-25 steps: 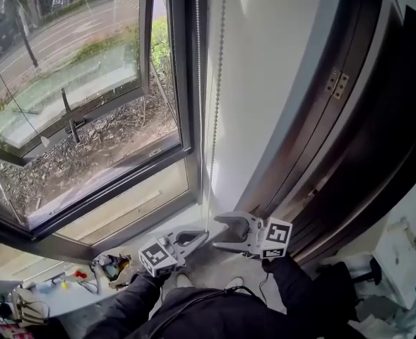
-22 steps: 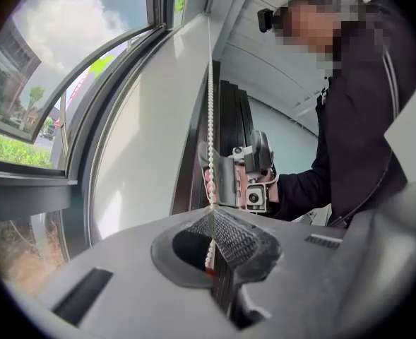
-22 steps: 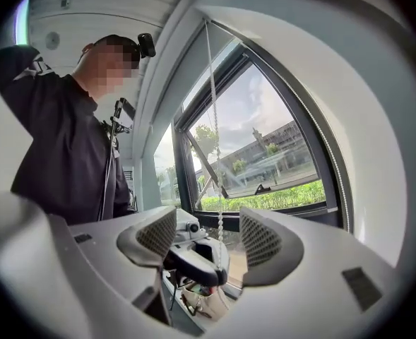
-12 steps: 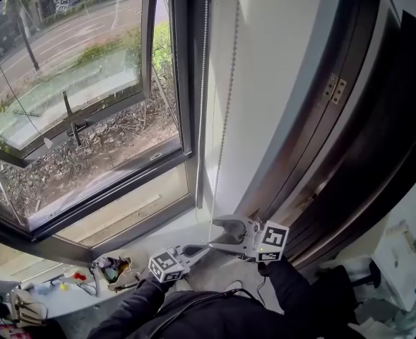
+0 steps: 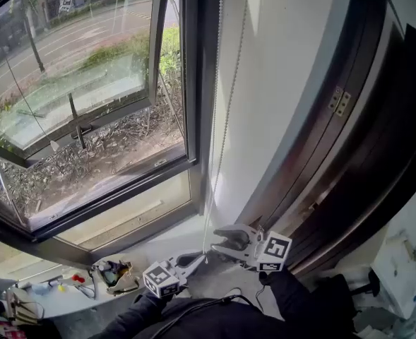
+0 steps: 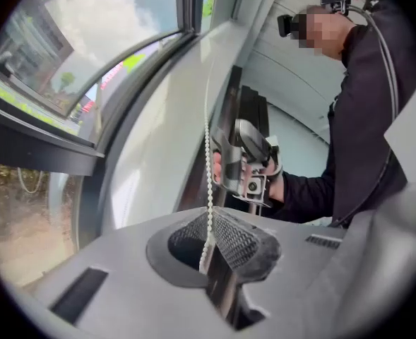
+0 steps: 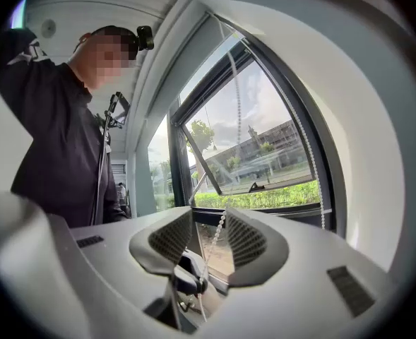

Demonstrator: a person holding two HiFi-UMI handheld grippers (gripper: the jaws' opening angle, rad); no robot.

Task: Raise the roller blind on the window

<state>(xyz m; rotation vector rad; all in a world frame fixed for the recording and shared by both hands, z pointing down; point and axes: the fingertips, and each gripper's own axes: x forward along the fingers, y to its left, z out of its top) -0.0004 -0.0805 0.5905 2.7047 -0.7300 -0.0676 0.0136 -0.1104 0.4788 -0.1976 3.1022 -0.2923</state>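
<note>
1. Beside the dark-framed window [image 5: 193,83], the white beaded blind cord [image 5: 226,119] hangs in two strands down the pale wall, and both grippers meet it just above the sill.
2. Compared with a second ago, the left gripper [image 5: 199,258] has dropped lower and now sits under the right gripper [image 5: 220,241] rather than level with it.
3. The left gripper's jaws are pressed together on the cord [image 6: 209,175], as they were before.
4. The right gripper's jaws have just been closing. They are clearly narrower than a second ago, but a gap still shows, with the cord [image 7: 218,228] running between the pads and not pinched.
5. Both strands run off the top edge of the head view, so the roller blind itself shows in no view.
6. The small clutter on the sill [image 5: 112,270] is too tiny to identify.
</note>
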